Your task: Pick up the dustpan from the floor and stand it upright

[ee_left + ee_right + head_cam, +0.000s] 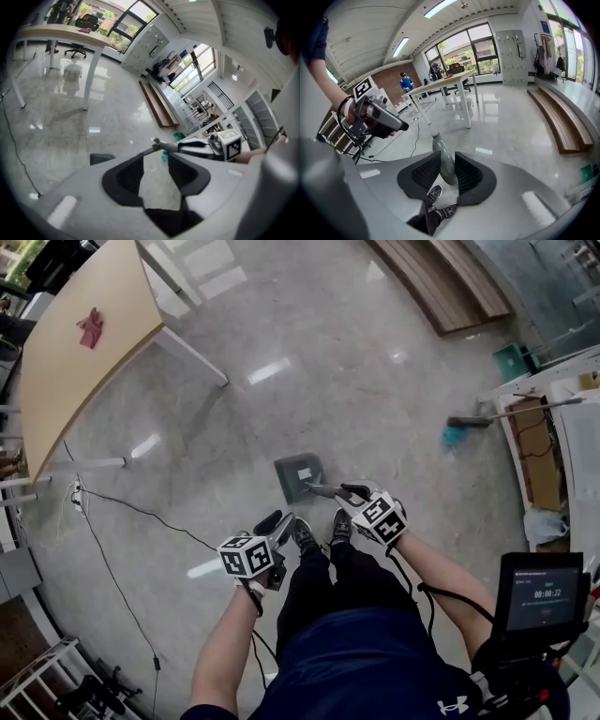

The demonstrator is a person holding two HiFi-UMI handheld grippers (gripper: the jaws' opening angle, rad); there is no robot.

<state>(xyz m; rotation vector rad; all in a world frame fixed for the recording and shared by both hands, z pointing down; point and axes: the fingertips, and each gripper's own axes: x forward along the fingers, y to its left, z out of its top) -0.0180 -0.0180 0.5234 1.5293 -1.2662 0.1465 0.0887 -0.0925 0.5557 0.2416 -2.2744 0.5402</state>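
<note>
head view: the dustpan is on the pale floor just ahead of the person's shoes, its pan facing up toward the camera and its handle slanting back to the right gripper, which has hold of the handle's end. i can't tell from here whether the pan still touches the floor. the left gripper hangs beside the left leg, apart from the dustpan. a broom lies well off to the right.

left gripper view: the left gripper has its jaws fairly wide, with only bare floor between them. beyond them the right gripper clamps the grey handle, and a dark corner of the pan shows low on the left.

right gripper view: the right gripper has its jaws narrowed onto the handle, pads pressing both sides and the rounded tip sticking out past them. the left gripper hovers off to the left, holding nothing.

the step in hand looks like the grasp just made, with the lift and raising still to come. the next move probably calls for bringing the handle up and over the pan so the dustpan pivots onto its base, keeping the grip firm so the smooth handle doesn't twist, and letting go only once it balances. the idle left gripper could steady the pan if it tips.
</note>
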